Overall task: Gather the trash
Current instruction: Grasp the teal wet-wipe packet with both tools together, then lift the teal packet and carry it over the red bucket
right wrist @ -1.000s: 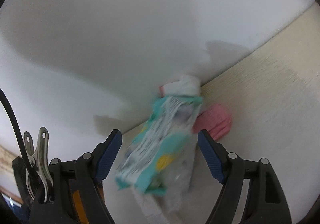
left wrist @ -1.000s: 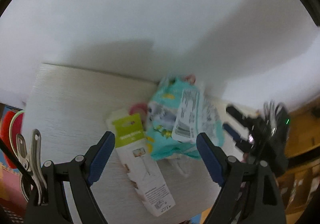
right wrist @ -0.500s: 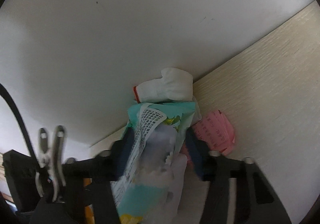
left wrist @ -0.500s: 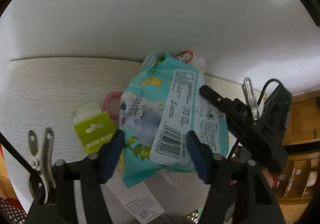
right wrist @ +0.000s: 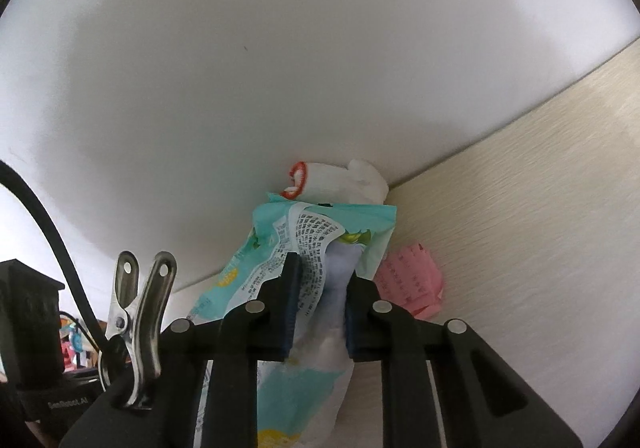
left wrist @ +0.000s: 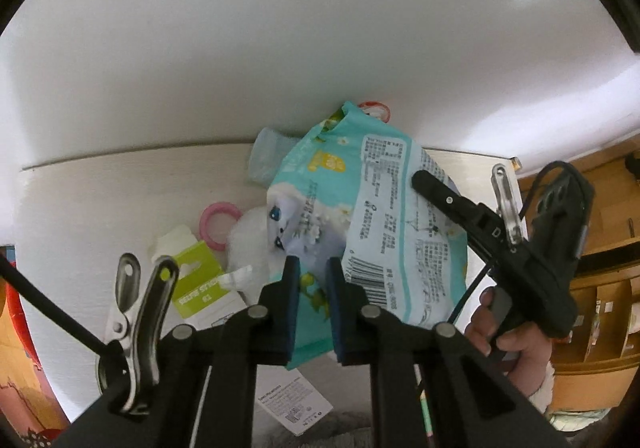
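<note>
Two claws pinch one teal wrapper (left wrist: 360, 204) from opposite ends, above the pale wood table (left wrist: 100, 208) near the white wall (left wrist: 280, 48). Left claw (left wrist: 312, 304) nearly closed, blue pads clamped on the wrapper's lower edge beside the barcode. Right claw (right wrist: 318, 300) likewise narrowed onto the wrapper (right wrist: 320, 244), gripping a crumpled fold; in the left view it reaches in across the printed label from the right side, the person's hand (left wrist: 516, 336) on its handle. Wrapper held up, creased, partly hiding what lies behind it. Left of the wrapper on the table: pink ring (left wrist: 218, 222), white crumpled tissue (left wrist: 248, 240), a green and white card box (left wrist: 196, 284) lying flat partly under the left claw. Behind the wrapper, against the wall: a white bundle with a red rim (right wrist: 340, 182), and a pale blue plastic piece (left wrist: 268, 160). Right of the wrapper in the right view: folded pink paper (right wrist: 412, 284) on the table, touching the wrapper's edge.
</note>
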### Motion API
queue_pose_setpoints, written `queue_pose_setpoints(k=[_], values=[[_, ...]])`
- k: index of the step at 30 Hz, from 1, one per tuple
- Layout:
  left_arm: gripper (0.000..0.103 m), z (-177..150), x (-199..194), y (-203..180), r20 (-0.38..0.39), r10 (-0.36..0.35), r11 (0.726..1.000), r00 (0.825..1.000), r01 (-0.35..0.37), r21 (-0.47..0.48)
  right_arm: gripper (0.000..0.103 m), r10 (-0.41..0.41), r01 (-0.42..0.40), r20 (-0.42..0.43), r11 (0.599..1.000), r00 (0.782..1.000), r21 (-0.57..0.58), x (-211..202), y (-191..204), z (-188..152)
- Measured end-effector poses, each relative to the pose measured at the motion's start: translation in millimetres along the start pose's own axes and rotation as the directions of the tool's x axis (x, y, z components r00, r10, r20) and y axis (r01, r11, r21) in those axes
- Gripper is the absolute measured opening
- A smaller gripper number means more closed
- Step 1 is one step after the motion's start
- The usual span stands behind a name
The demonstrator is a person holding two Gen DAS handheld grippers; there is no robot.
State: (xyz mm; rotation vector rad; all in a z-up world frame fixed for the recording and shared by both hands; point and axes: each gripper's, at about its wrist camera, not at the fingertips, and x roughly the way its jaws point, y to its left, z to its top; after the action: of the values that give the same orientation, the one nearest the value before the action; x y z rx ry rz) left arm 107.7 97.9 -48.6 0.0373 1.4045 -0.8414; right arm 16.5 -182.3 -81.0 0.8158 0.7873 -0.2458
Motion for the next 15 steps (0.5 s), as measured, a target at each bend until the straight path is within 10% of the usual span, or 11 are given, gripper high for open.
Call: queue_pose_setpoints(k=[15], values=[[0.013, -26.0, -54.4, 6.0, 0.080, -0.018, 0.999, 0.997, 0.016, 0.031, 0.015, 0.067, -0.060, 0.094, 0.996, 0.993, -0.070, -62.4, 17.6, -1.1]])
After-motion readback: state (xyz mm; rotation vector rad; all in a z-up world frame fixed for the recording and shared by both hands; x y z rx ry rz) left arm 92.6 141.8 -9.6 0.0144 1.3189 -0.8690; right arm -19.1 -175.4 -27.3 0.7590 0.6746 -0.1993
